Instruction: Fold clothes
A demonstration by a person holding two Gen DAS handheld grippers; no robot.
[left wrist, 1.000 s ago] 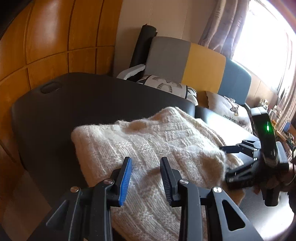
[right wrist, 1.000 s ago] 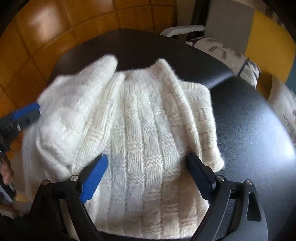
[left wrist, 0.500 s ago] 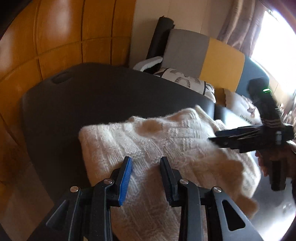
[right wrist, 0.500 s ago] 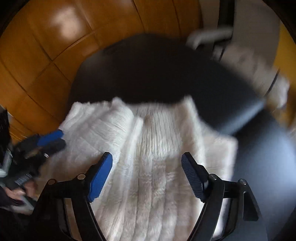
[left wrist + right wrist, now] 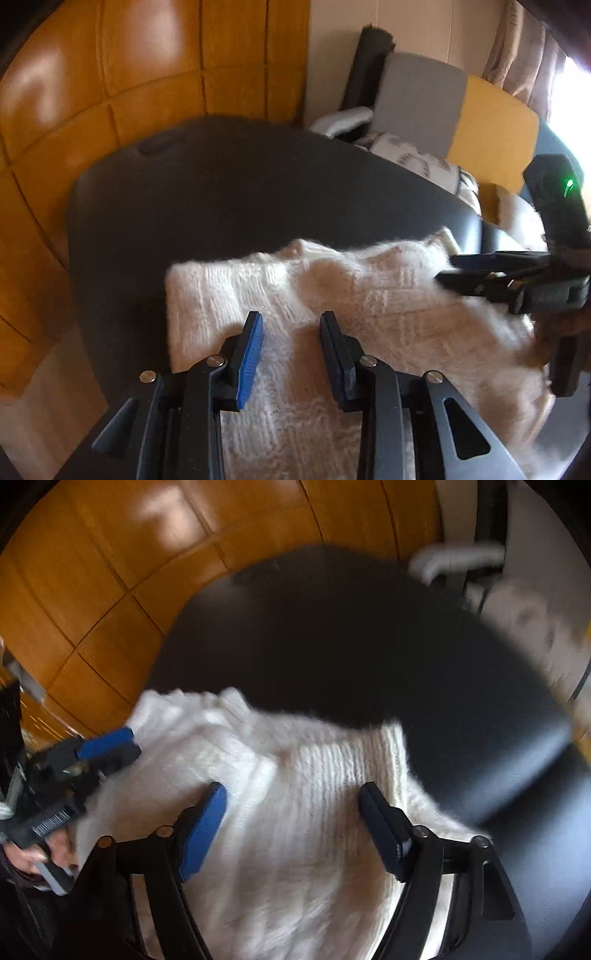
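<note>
A cream knitted sweater (image 5: 332, 295) lies folded on a black table (image 5: 221, 195). My left gripper (image 5: 291, 354) hovers over its near left part, jaws open with nothing between them. The sweater (image 5: 295, 794) fills the lower middle of the right wrist view, somewhat blurred. Over it my right gripper (image 5: 295, 827) stands wide open and empty. The right gripper (image 5: 480, 277) also shows in the left wrist view at the sweater's right edge, held by a hand. The left gripper (image 5: 107, 746) appears at the sweater's left edge in the right wrist view.
Wooden floor tiles (image 5: 92, 92) surround the table on the left. Behind the table stands a sofa (image 5: 461, 110) with grey and yellow back panels and a patterned cushion (image 5: 417, 158). A curtain and bright window (image 5: 554, 55) are at far right.
Both grippers have drawn back toward the near side of the table, so the sweater sits lower in both views. The right gripper lifted off the sweater's right edge. Both stay open.
</note>
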